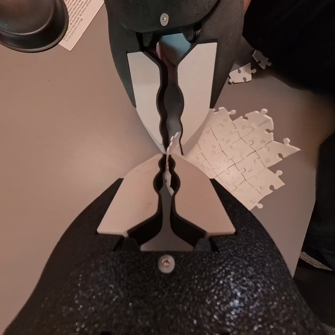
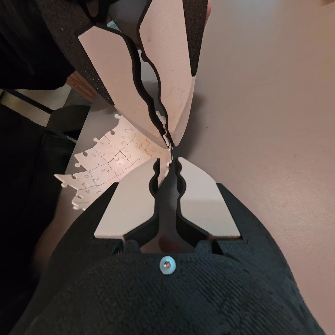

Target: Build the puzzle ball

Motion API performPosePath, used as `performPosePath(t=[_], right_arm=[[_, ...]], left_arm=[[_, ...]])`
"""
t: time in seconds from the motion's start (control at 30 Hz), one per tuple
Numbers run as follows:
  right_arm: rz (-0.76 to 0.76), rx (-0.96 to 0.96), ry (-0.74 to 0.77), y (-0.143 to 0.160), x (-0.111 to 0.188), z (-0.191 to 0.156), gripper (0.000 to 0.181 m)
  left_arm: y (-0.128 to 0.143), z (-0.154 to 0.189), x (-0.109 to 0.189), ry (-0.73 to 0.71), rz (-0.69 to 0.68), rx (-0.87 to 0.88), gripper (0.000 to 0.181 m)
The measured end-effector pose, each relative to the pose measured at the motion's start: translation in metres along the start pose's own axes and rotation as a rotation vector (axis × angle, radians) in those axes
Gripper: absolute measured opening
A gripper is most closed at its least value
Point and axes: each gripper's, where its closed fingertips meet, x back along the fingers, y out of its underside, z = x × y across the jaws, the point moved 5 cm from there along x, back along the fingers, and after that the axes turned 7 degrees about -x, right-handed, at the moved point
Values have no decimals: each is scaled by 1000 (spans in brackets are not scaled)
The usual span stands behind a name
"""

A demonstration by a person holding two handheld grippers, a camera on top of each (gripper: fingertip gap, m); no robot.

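Observation:
A curved white sheet of joined puzzle pieces (image 1: pixel 244 154), back side up with dark seams, lies on the grey table (image 1: pixel 54 145). In the right wrist view the sheet (image 2: pixel 108 159) spreads to the left. My left gripper (image 1: pixel 166 159) is shut on the sheet's near edge; it comes in from the top in the right wrist view (image 2: pixel 168 143). My right gripper (image 2: pixel 168 159) meets it tip to tip, jaws a narrow gap apart around the same edge, and enters from the top in the left wrist view (image 1: pixel 173 150).
Two loose puzzle pieces (image 1: pixel 243 74) lie at the upper right near a person's dark clothing (image 1: pixel 299 45). A black round object (image 1: pixel 30 23) rests on a printed paper sheet (image 1: pixel 81 21) at the upper left. The table edge (image 1: pixel 308 199) runs down the right side. The tips of both grippers are at nearly the same place.

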Motion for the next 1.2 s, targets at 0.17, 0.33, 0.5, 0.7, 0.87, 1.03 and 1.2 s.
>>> performPosePath(t=[0.17, 0.33, 0.5, 0.7, 0.87, 1.03, 1.2], right_arm=[[-2, -11, -4, 0, -3, 2, 16], [12, -12, -1, -2, -4, 3, 14], [36, -28, 3, -6, -6, 5, 14], [21, -31, 9, -5, -10, 6, 18], [3, -30, 1, -5, -14, 7, 7], [0, -32, 1, -6, -15, 6, 3], [-16, -15, 18, -8, -15, 4, 3]], left_arm=[[2, -1, 0, -3, 6, 5, 2], [4, -3, 0, 4, 3, 3, 2], [6, -4, -1, 17, 9, 12, 2], [7, -5, -1, 25, 13, 16, 2], [8, -6, 0, 25, 9, 16, 2], [9, -6, 2, 44, 16, 45, 3], [9, -6, 15, 56, -5, 107, 16]])
